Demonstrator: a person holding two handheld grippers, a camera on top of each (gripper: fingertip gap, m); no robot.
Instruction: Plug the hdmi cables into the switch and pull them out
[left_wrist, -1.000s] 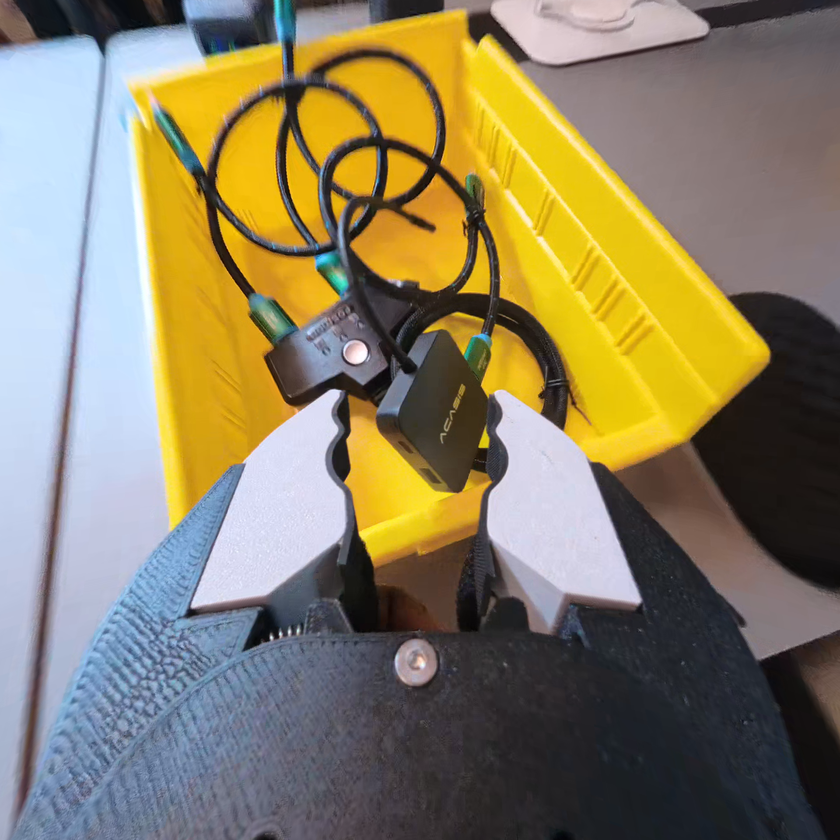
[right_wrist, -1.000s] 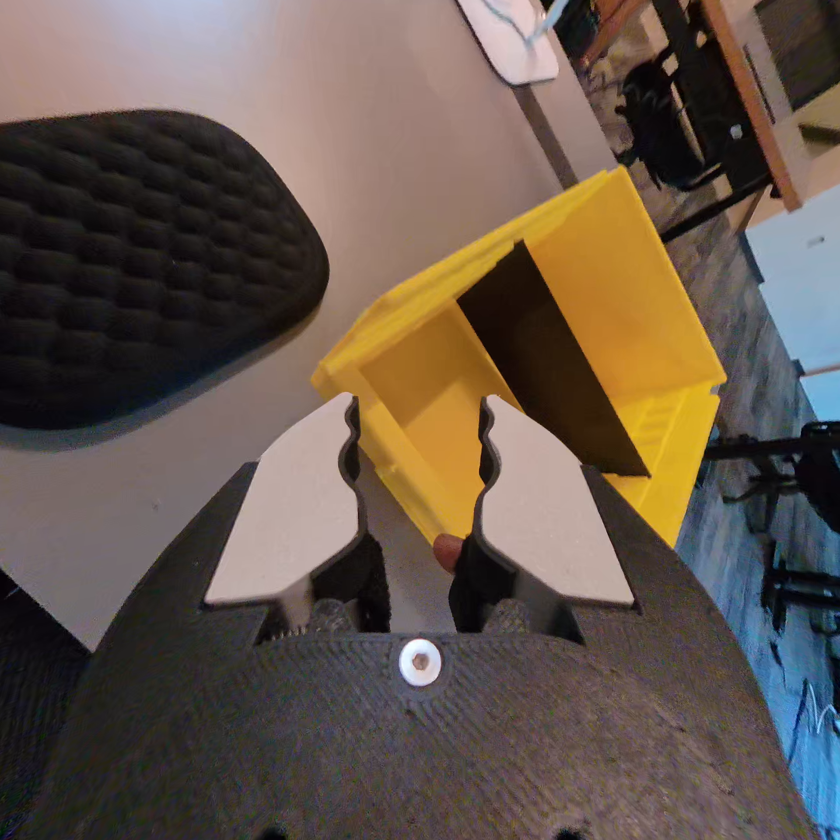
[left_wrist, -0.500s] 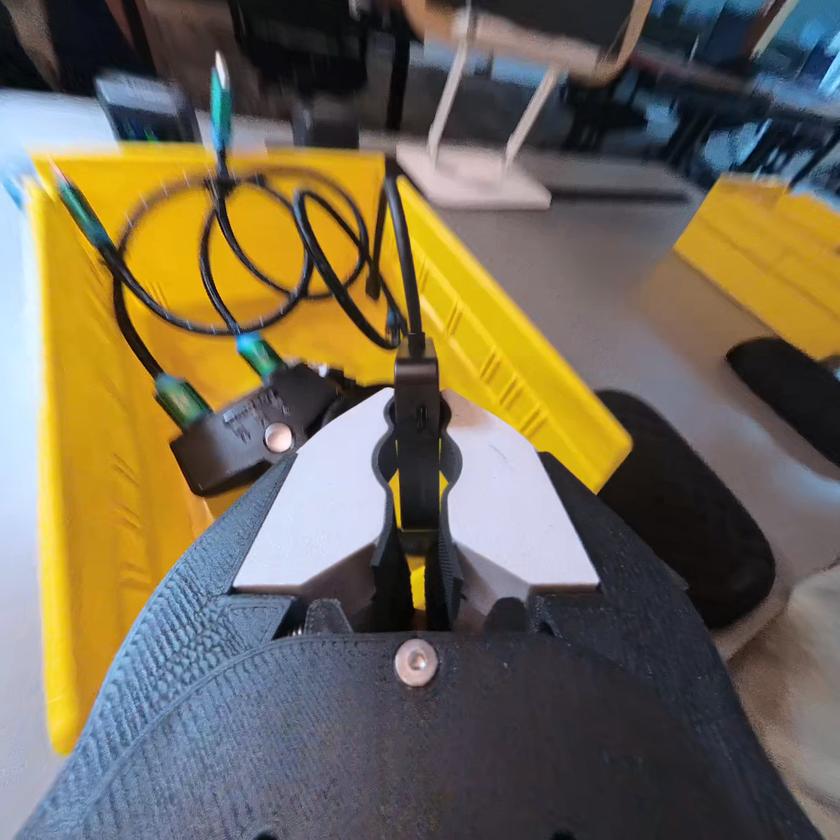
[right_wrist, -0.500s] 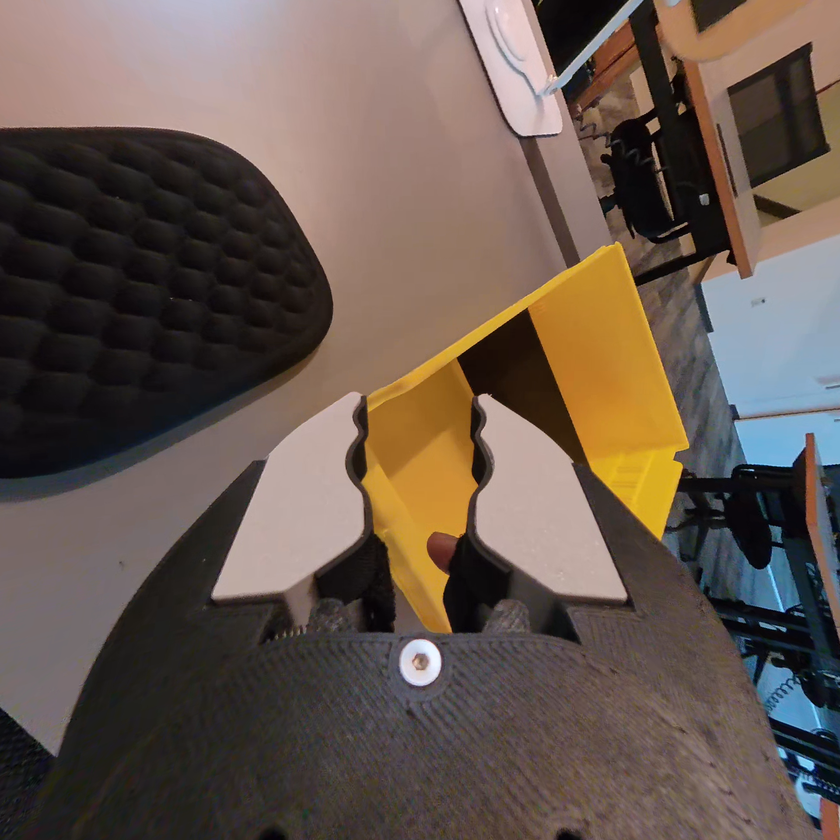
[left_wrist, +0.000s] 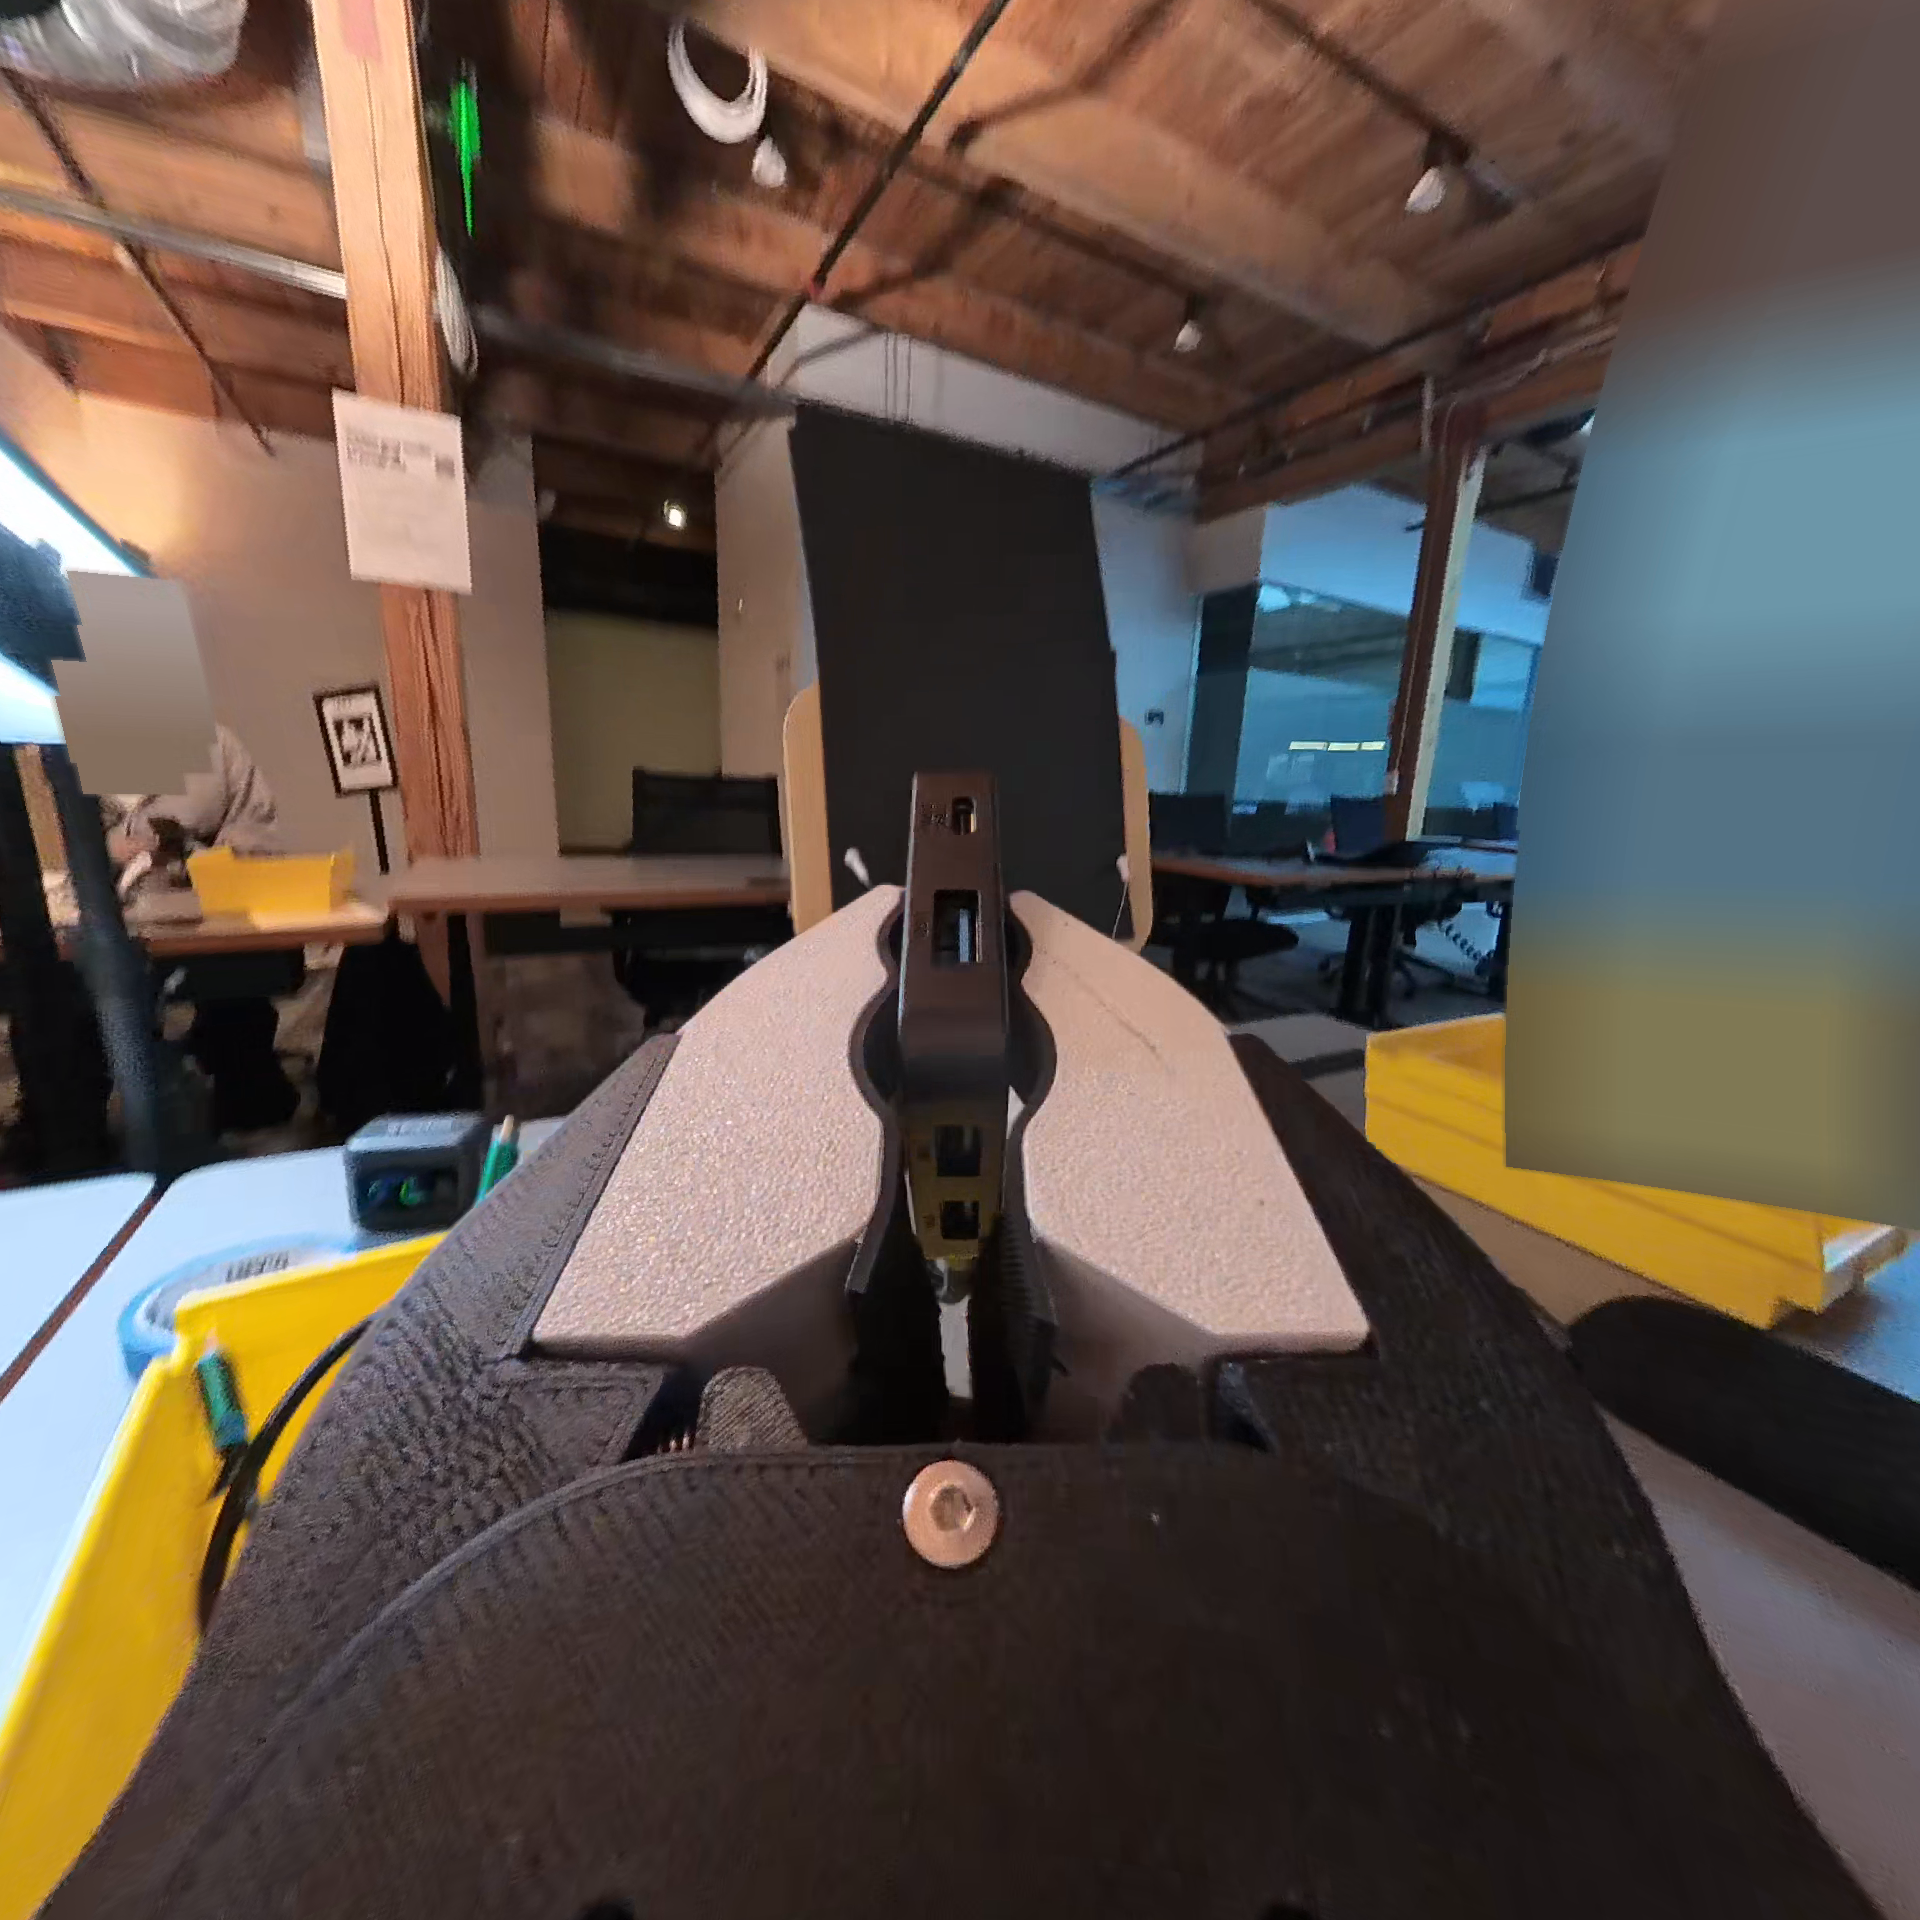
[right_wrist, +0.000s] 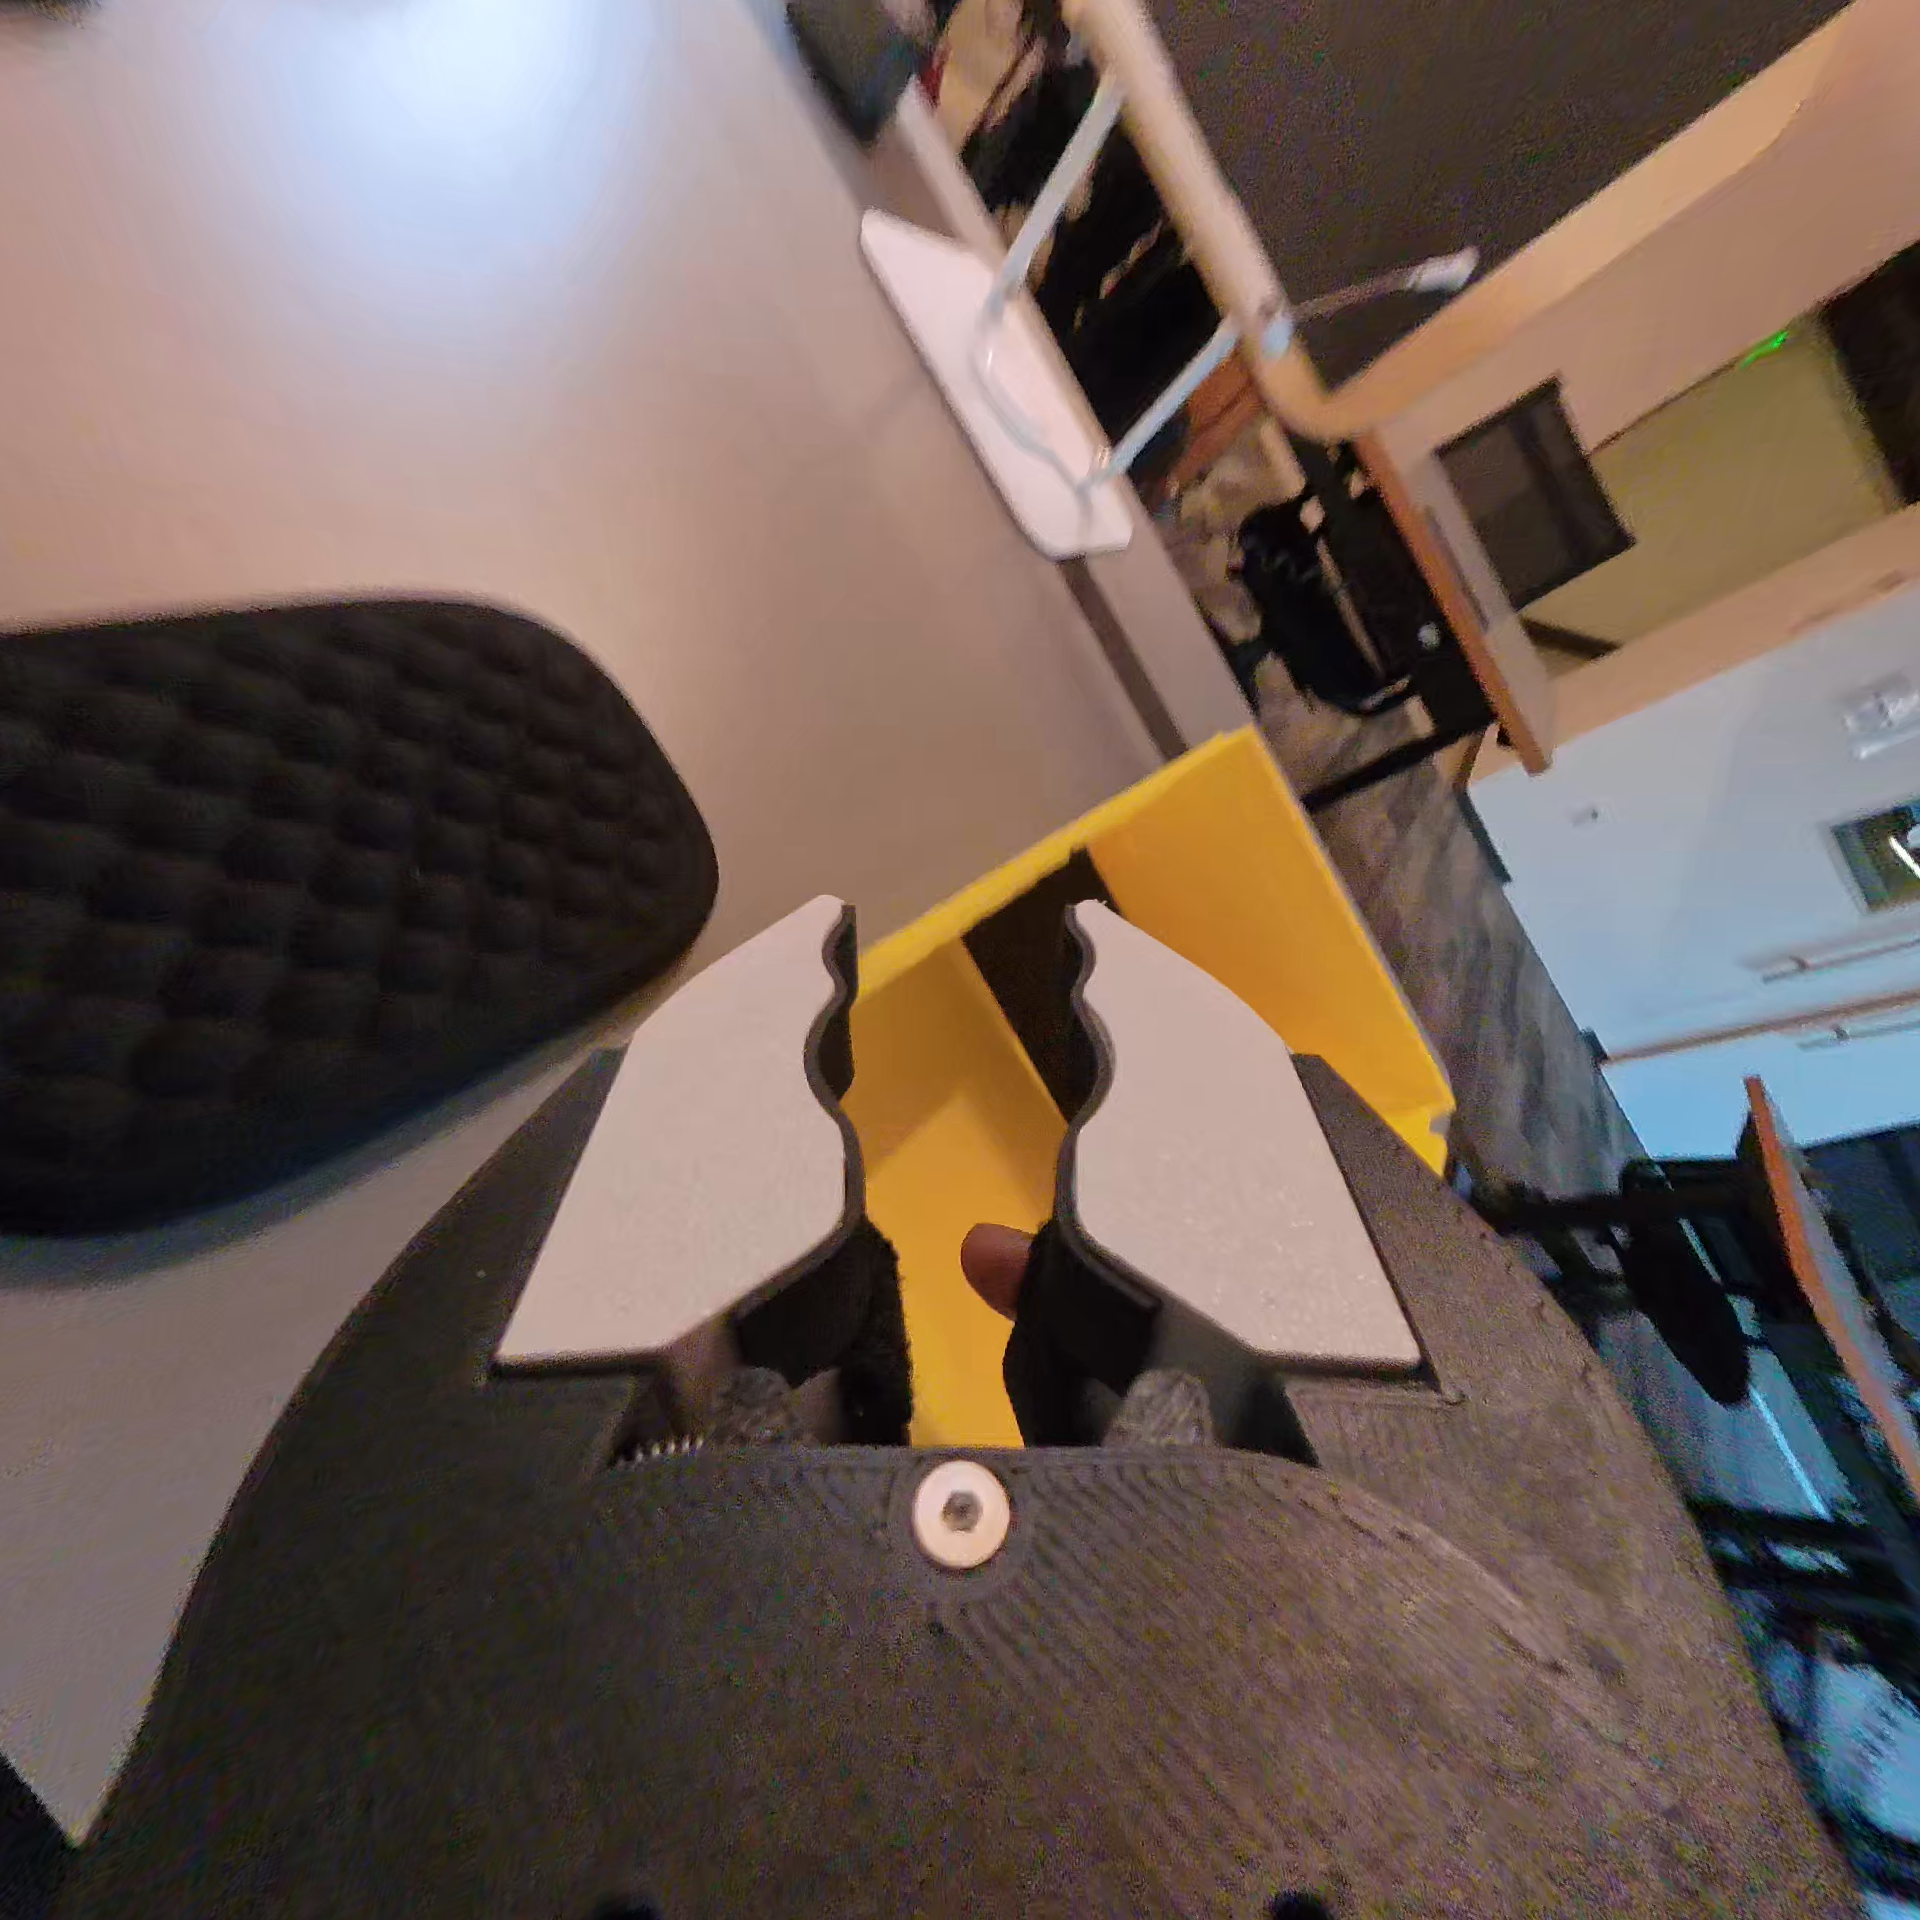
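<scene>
My left gripper (left_wrist: 951, 906) is shut on the black switch (left_wrist: 954, 997). It holds the switch upright and edge-on, with the ports facing the camera, raised above the yellow bin (left_wrist: 94, 1558). An HDMI cable with a green plug (left_wrist: 220, 1403) hangs at the bin's left wall. The rest of the bin's contents are hidden under the gripper. My right gripper (right_wrist: 961, 925) is open and empty. It hovers over a second yellow bin (right_wrist: 1247, 894) with a black divider (right_wrist: 1023, 956).
A black quilted pad (right_wrist: 312, 883) lies on the grey table, also seen in the left wrist view (left_wrist: 1745, 1423). Stacked yellow bins (left_wrist: 1455, 1143) stand at the right. A blue tape roll (left_wrist: 156, 1299) and a small black device (left_wrist: 410, 1184) sit behind the bin. A white stand base (right_wrist: 997, 384) is at the table's far edge. Across from one pair of fingers to the other is roughly 55 centimetres.
My left gripper closed on the switch, lifted it out of the bin and tilted up toward the room. My right gripper stayed open and shifted slightly over its bin.
</scene>
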